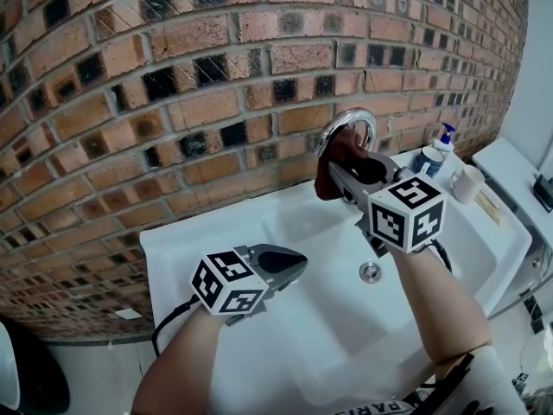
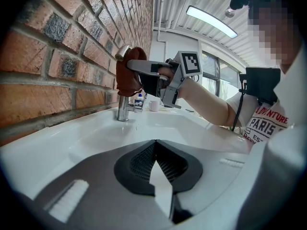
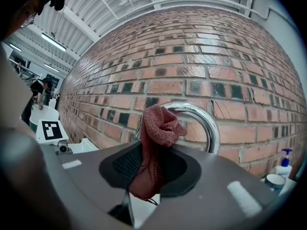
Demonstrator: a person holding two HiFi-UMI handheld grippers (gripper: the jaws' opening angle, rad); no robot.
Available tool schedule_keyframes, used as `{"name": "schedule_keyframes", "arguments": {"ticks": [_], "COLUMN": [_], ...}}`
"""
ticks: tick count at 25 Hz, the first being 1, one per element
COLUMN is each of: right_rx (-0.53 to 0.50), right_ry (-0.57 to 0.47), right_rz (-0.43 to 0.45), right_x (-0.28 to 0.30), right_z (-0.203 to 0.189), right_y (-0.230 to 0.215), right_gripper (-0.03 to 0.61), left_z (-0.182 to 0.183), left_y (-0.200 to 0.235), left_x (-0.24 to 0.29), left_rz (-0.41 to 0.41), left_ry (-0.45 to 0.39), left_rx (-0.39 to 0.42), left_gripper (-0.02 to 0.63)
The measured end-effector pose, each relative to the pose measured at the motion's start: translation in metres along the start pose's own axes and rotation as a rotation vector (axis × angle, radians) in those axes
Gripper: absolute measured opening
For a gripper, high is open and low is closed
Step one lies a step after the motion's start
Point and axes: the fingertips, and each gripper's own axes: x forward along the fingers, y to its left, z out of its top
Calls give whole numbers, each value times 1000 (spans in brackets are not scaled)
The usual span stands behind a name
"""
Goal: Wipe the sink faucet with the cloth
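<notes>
Left hand-held gripper (image 1: 296, 263), jaws pressed together on nothing, hovers over the white sink (image 1: 259, 223). Right hand-held gripper (image 3: 152, 153) clamps the reddish knit cloth (image 3: 160, 124) — its bunched top lies against the chrome faucet (image 3: 204, 116) arch — before the brick wall (image 3: 192, 56).

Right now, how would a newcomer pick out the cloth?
Start at the brick wall, drop to the white sink below it, and find the curved chrome faucet. The cloth is the knitted wad pinched in the right claw up at that faucet's arch. Unlike the blue-pump bottle and white cup nearby, it is soft and reddish-brown.
</notes>
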Motion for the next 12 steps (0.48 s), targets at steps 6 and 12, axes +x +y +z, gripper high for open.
{"name": "schedule_keyframes", "arguments": {"ticks": [6,12], "right_rx": [-27,27], "right_ry": [11,-2], "right_rz": [-10,33], "right_x": [-2,-23], "right_z": [0,-5], "right_y": [-2,19], "right_gripper": [95,95], "left_z": [0,0], "left_y": [0,1], "left_x": [0,0], "left_rz": [-2,-3], "left_ry": [0,2], "left_rx": [-2,-1], "left_gripper": [6,6]}}
